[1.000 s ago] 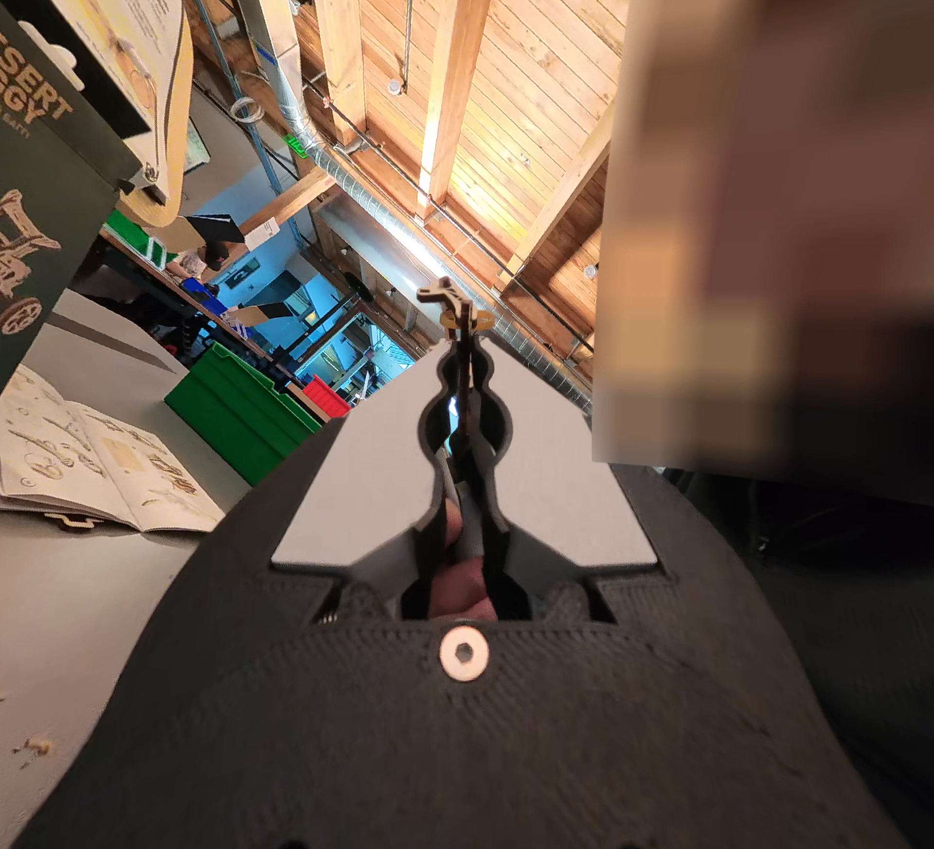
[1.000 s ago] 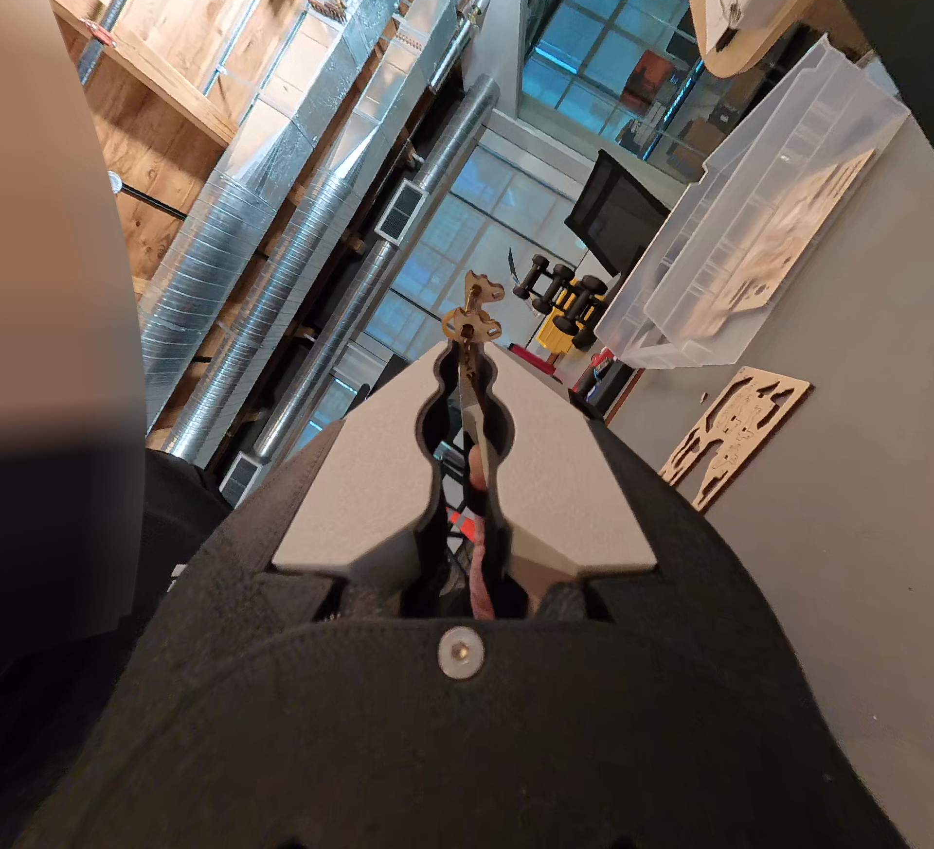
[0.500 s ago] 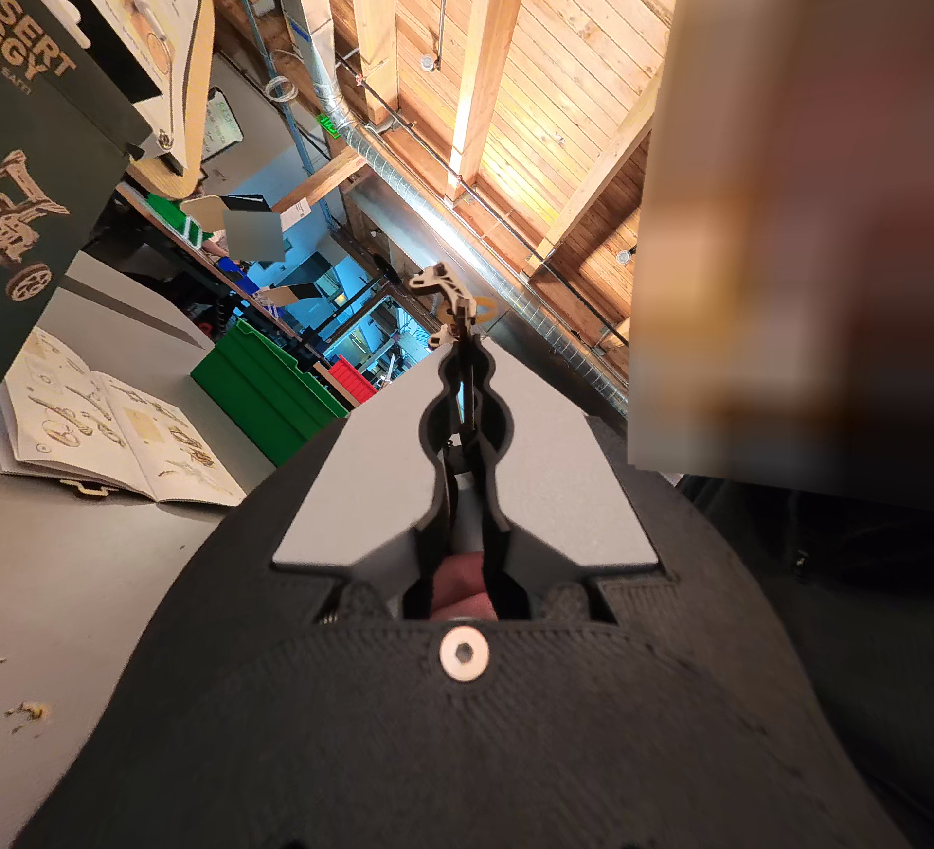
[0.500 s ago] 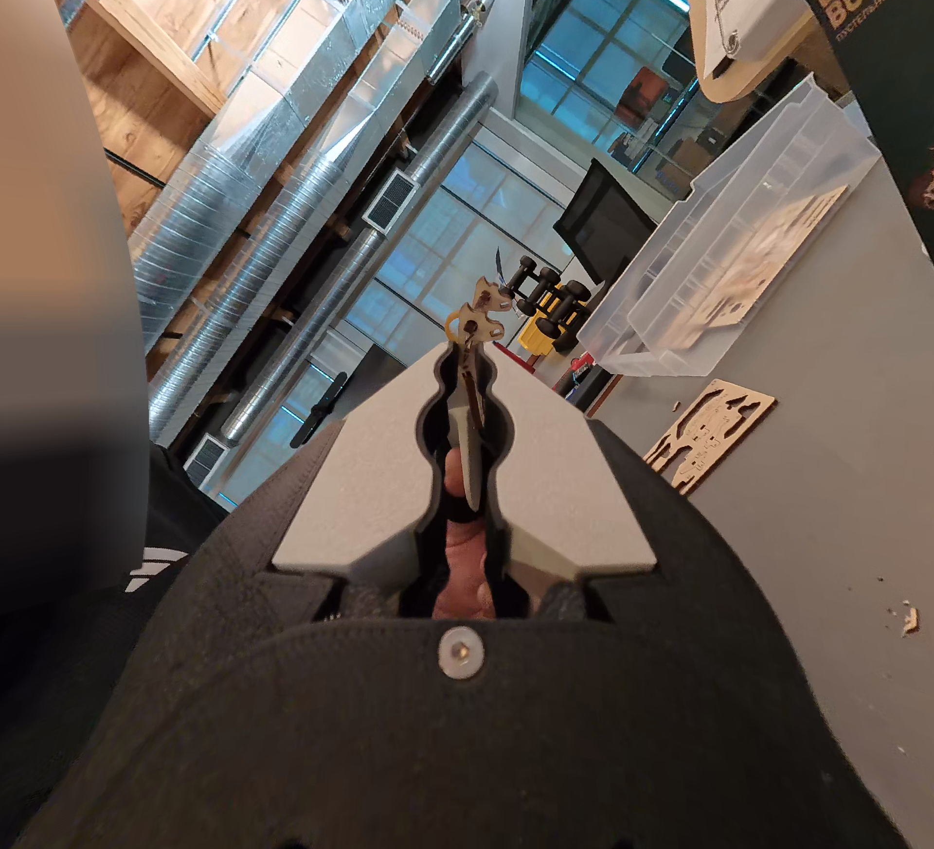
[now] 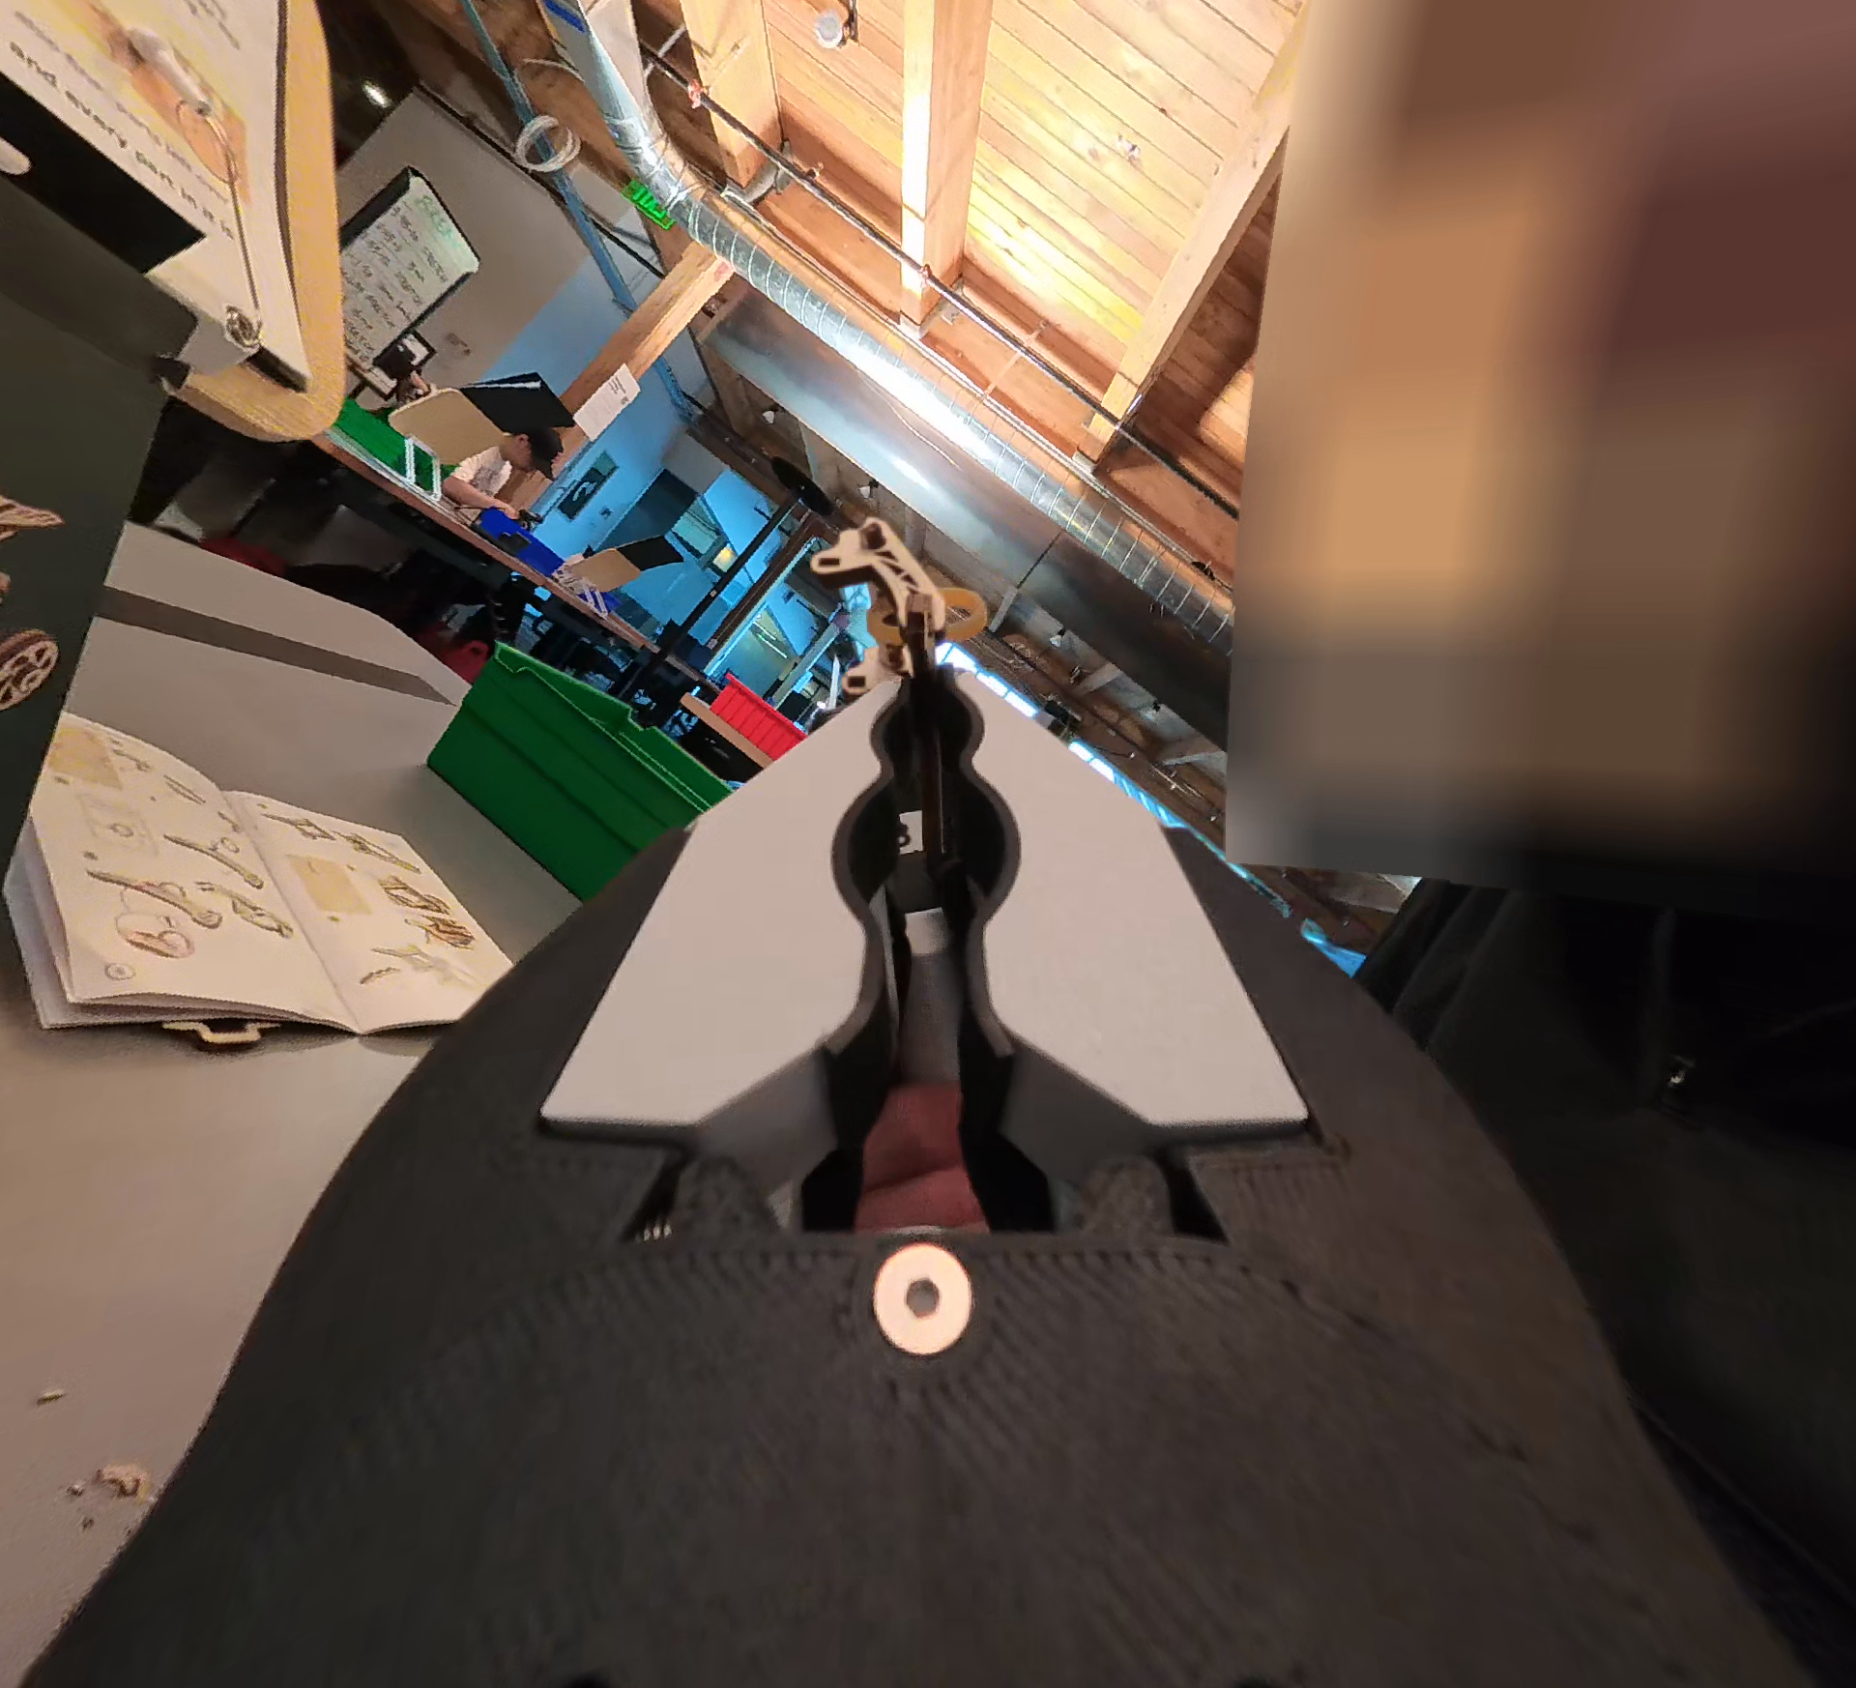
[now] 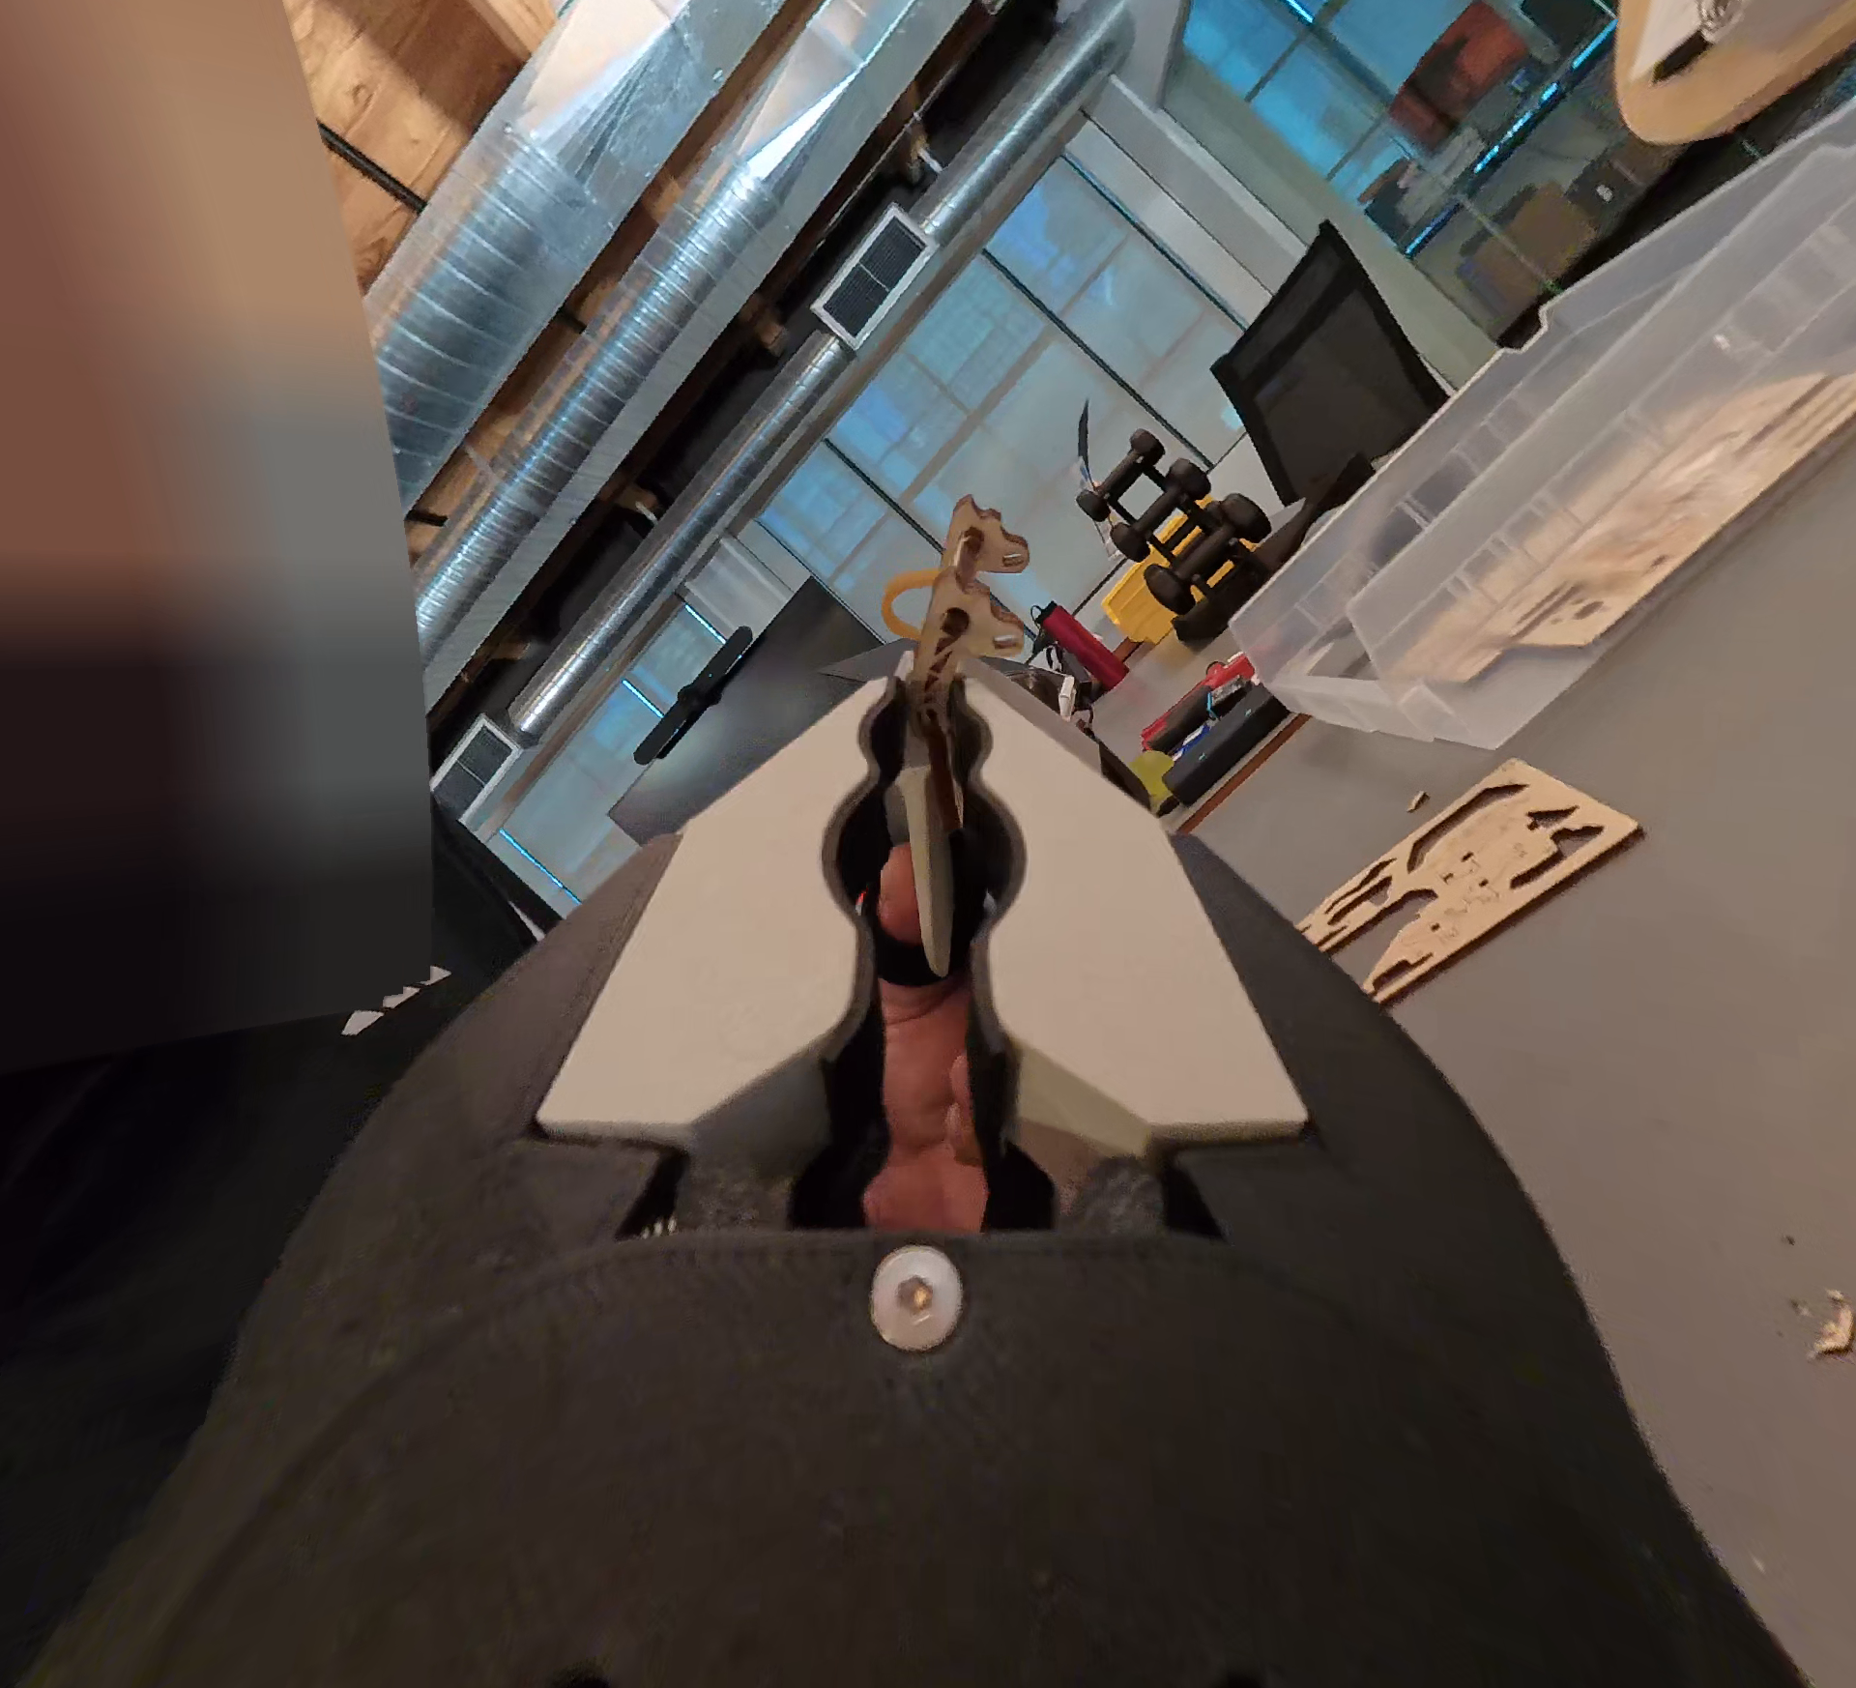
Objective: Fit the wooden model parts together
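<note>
Here both grippers are raised off the grey table and tilted toward the ceiling, each with its jaws clenched. The left gripper pinches a small wooden part, pale and branched, that juts from its fingertips; the right gripper pinches another wooden piece, a slotted strip with pegs. A yellow rubber band loops beside the joint and shows in both views, and the tip of the other gripper seems to sit just behind each piece, so I judge the two tongs meet on one small assembly held in mid-air. The step in hand looks like the joining itself: pressing one part's tab or peg into the other. Whether it is fully seated I cannot tell. The next move calls for a steady squeeze along the joint line, with little twist, since such thin plywood could snap or slip. On the table lie an open instruction booklet, a punched-out plywood sheet and a clear plastic bin.
</note>
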`<control>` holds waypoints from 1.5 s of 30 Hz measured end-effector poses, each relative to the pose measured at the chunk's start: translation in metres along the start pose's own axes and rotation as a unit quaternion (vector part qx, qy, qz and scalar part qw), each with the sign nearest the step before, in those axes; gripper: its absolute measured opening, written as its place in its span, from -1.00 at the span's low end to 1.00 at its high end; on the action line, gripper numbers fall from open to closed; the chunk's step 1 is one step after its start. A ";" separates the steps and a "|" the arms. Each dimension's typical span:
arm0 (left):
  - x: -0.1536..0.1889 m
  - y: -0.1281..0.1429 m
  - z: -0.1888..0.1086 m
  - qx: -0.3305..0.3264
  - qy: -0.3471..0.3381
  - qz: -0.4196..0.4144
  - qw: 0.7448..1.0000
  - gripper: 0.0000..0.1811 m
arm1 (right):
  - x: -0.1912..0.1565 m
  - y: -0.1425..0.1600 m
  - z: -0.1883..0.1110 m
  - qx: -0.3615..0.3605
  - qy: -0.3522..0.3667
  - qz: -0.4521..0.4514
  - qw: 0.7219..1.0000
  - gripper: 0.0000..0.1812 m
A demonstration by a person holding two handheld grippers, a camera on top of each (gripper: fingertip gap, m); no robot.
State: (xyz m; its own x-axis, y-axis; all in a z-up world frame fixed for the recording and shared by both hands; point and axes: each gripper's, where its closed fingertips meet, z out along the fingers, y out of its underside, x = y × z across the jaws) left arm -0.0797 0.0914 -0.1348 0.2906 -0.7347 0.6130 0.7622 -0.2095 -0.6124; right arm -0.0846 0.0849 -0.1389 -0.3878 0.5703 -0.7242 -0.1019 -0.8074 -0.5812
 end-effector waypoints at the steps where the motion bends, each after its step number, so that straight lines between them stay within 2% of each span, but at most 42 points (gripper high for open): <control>1: 0.001 0.000 0.001 -0.001 -0.001 0.003 1.000 -0.99 | -0.001 0.000 0.000 -0.001 -0.002 -0.004 1.000 -0.95; 12: 0.006 -0.006 0.006 0.037 -0.010 0.002 0.999 -0.98 | -0.007 0.000 0.004 0.042 0.006 -0.050 0.998 -0.94; 18: 0.004 -0.006 0.008 0.036 -0.010 -0.002 0.999 -0.98 | -0.005 -0.004 0.001 0.050 0.007 -0.049 0.998 -0.94; 34: 0.007 -0.008 0.010 0.042 0.019 -0.018 0.999 -0.99 | -0.003 0.005 0.001 -0.028 0.053 -0.138 0.989 -1.00; 37: 0.003 -0.007 0.006 0.037 0.008 -0.015 0.999 -0.86 | -0.002 -0.001 -0.001 -0.024 0.065 -0.150 0.986 -1.00; 39: 0.000 -0.003 0.003 0.025 0.002 -0.017 1.000 -0.84 | -0.001 -0.002 -0.002 -0.030 0.070 -0.158 0.984 -1.00; 45: 0.001 0.001 0.005 0.001 -0.002 0.004 1.000 -0.98 | 0.001 0.002 -0.002 -0.051 0.076 -0.159 0.983 -1.00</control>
State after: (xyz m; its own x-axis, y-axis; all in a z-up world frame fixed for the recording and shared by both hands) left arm -0.0761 0.0937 -0.1323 0.2988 -0.7337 0.6103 0.7613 -0.2024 -0.6160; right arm -0.0837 0.0847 -0.1415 -0.2087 0.8133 -0.5431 -0.1006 -0.5702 -0.8153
